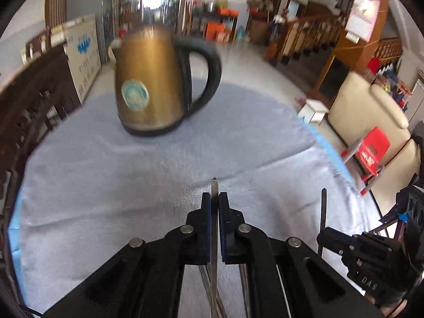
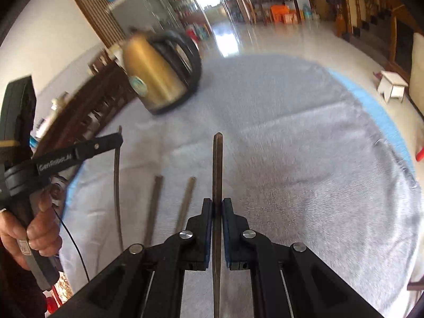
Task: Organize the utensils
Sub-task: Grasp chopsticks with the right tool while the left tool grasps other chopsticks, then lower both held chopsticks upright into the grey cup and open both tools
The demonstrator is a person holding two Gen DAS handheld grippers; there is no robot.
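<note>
- My right gripper (image 2: 217, 206) pinches a chopstick (image 2: 217, 164), tip pointing far.
- My left gripper (image 1: 214, 201) pinches another stick (image 1: 214, 188).
- Two chopsticks (image 2: 169, 206) lie on the cloth (image 2: 304, 172), near left.
- Kettle (image 1: 151, 79) stands far left.

Far left of the tabletop (image 2: 304, 137): kettle (image 2: 156, 76) stands as the sole upright obstacle. Two chopsticks (image 2: 155, 209) lie flat near left. Centre and right cloth are open.
</note>
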